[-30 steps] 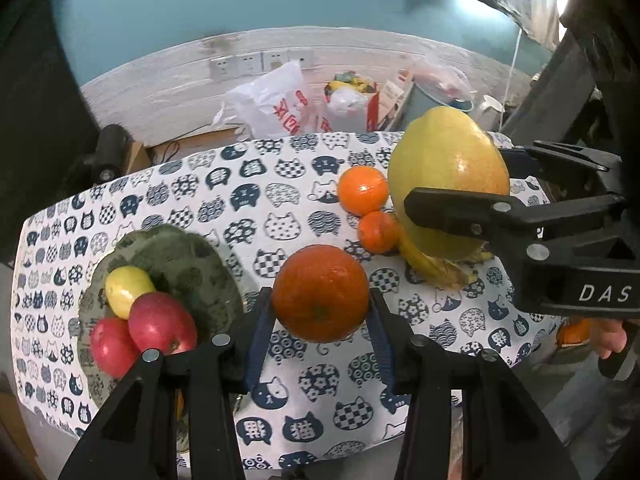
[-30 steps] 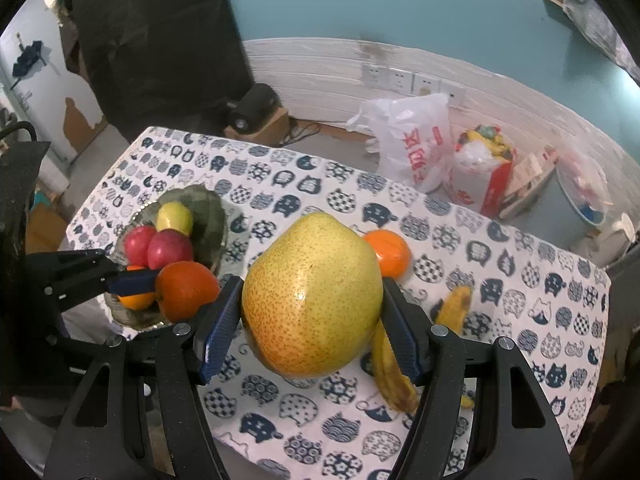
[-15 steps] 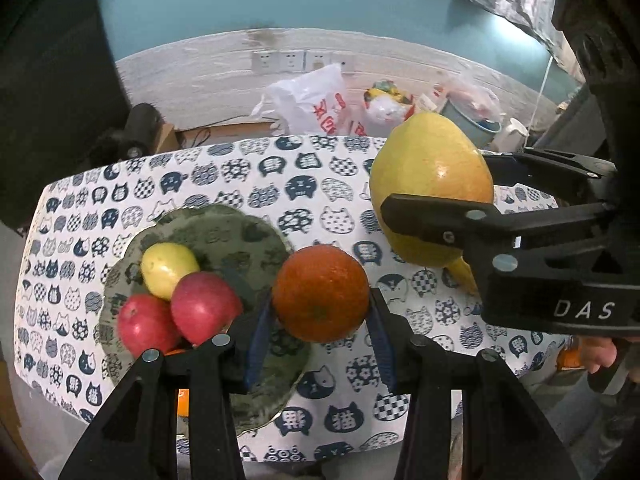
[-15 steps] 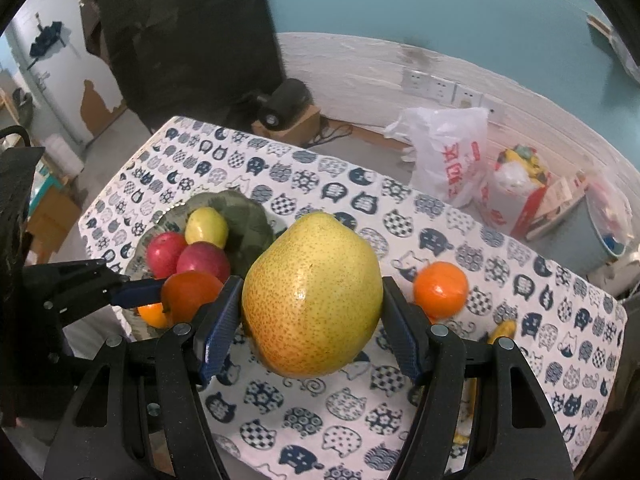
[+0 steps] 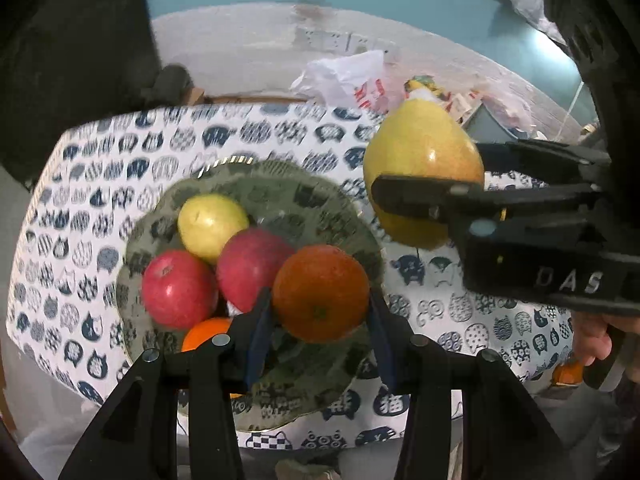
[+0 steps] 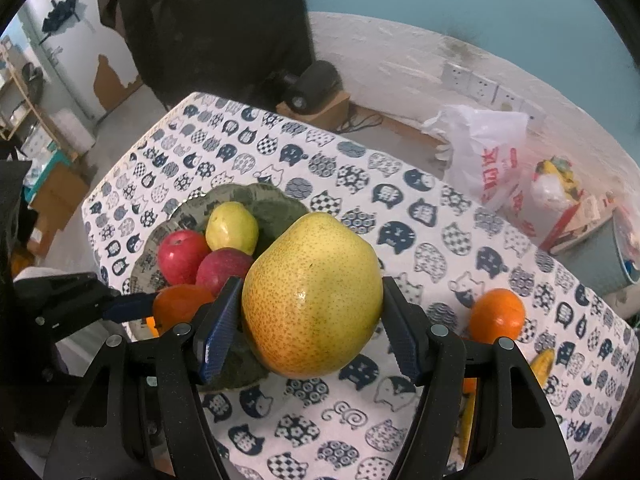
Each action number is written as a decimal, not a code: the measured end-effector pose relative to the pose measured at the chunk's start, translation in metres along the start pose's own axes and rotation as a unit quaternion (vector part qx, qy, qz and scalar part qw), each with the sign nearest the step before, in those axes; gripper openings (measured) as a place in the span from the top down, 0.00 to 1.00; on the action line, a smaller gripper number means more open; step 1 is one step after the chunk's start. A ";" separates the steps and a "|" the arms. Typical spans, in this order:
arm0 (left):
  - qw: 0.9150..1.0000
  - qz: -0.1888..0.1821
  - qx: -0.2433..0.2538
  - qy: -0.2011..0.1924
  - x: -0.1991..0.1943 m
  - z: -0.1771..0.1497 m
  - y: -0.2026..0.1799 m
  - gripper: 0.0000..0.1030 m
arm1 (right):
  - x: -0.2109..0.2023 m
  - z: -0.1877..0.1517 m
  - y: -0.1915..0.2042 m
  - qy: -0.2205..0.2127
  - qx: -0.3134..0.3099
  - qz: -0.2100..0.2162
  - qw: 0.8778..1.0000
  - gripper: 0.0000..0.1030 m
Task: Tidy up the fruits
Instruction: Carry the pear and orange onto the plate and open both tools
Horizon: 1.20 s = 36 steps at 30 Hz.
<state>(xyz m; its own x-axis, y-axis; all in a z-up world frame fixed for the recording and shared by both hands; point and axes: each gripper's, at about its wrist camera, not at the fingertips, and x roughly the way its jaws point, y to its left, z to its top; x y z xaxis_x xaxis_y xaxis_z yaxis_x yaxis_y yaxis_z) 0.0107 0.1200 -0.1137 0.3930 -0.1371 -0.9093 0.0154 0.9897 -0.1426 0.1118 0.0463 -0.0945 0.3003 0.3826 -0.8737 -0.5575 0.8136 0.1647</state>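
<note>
The left tool (image 5: 320, 316), clenched on a round orange fruit (image 5: 320, 292), hovers over the green leaf-patterned plate (image 5: 280, 196). The right tool (image 6: 310, 332), grasping a large yellow speckled pear (image 6: 312, 296), has the plate at its ten o'clock, further off.

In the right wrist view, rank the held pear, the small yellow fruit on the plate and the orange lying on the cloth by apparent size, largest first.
1. Pear, by far the largest, though it sits nearest the camera in the right gripper.
2. and 3. Orange and yellow fruit look about alike; no ranking between them.
</note>
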 end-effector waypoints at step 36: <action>0.999 0.007 -0.020 0.047 0.040 -0.023 0.025 0.51 | 0.085 0.009 0.012 0.055 -0.020 0.030 0.998 0.33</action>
<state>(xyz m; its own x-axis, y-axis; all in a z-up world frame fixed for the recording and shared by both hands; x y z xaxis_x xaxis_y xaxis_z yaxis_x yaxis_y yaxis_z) 0.0056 0.1382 -0.1631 0.3042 -0.1284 -0.9439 -0.0278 0.9893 -0.1435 0.1381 0.0923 -0.1624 0.1800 0.3777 -0.9083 -0.6024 0.7723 0.2018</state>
